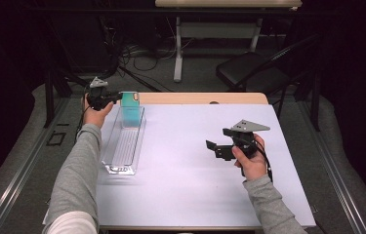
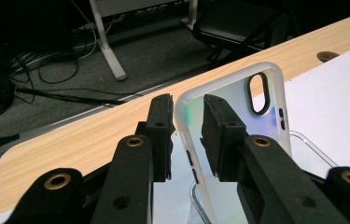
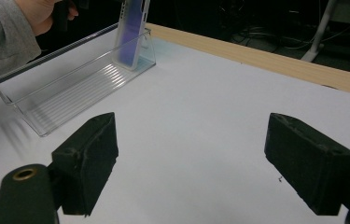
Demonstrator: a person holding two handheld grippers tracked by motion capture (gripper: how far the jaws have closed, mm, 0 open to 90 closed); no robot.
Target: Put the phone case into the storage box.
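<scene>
Jaws of our left gripper clamp the phone case by its edge, upright over the clear tray; our right gripper stands wide apart, empty.

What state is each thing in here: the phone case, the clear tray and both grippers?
Phone case: empty, upright at the tray's far end, its edge pinched by the left gripper.
Clear tray: lying on the white table, holding nothing but the case.
Left gripper: shut on the case's edge.
Right gripper: open, fingers wide apart above bare table.
</scene>
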